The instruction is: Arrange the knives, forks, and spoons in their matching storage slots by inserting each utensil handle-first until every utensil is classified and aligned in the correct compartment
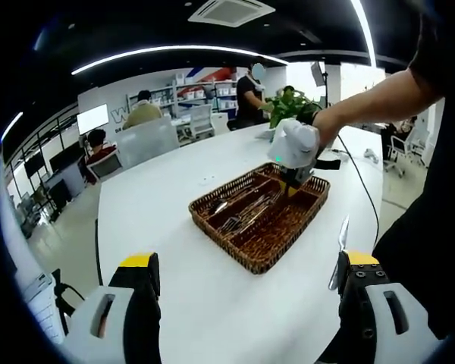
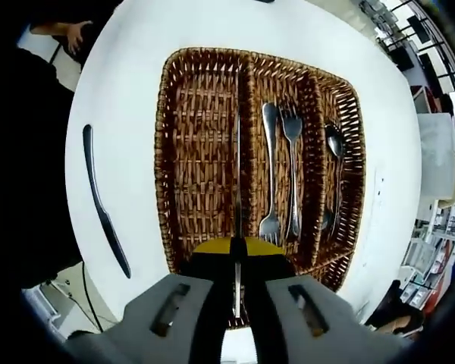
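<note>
A brown wicker tray [image 2: 164,152] with three long slots lies on the white table [image 1: 174,227]. My right gripper [image 2: 237,254] is shut on a knife [image 2: 236,174], seen edge-on, over the wide bare slot and close to its divider. Two forks [image 2: 282,174] lie in the middle slot and spoons [image 2: 334,144] in the far slot. A second knife [image 2: 102,205] lies on the table beside the tray, also seen as the knife [image 1: 342,241] near my left gripper [image 1: 250,303], which stands wide open and holds nothing. The right gripper [image 1: 293,148] hangs over the tray [image 1: 262,220], held by a person's hand.
A black cable [image 1: 362,182] runs across the table behind the tray. A potted plant [image 1: 292,102] stands at the far edge. People sit and stand at desks beyond. The person's dark-clothed body [image 1: 432,227] fills the right side. The table's rounded edge [image 1: 98,227] lies to the left.
</note>
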The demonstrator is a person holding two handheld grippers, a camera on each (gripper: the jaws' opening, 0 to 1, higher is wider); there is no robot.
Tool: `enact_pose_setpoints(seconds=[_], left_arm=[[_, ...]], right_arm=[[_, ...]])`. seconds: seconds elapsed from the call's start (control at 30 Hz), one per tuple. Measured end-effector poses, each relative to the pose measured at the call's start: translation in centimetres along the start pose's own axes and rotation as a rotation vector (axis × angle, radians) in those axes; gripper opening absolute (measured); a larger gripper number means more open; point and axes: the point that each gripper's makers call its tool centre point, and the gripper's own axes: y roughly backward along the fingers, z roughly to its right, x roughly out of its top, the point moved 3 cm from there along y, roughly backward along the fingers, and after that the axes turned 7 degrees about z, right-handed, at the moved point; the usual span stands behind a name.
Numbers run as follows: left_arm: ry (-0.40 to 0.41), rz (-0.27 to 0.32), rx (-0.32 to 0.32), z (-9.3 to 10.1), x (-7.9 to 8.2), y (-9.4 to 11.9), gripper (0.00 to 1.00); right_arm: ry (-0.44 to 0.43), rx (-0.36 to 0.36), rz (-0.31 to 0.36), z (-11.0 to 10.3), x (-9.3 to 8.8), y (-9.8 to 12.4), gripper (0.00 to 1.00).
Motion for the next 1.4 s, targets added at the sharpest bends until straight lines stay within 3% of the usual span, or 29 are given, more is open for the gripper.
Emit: enact_pose_setpoints(seconds=[0.57, 1.4], left_arm=[[0.004, -0.010, 0.011, -0.4, -0.4, 0.8, 0.99], [-0.011, -0.029, -0.007, -0.7, -0.4, 0.8, 0.99]], right_arm=[[-0.008, -0.043, -0.052, -0.6, -0.3, -2.7, 0.00], [0.010, -0.102, -0.034, -1.0, -0.4, -4.7, 0.01]])
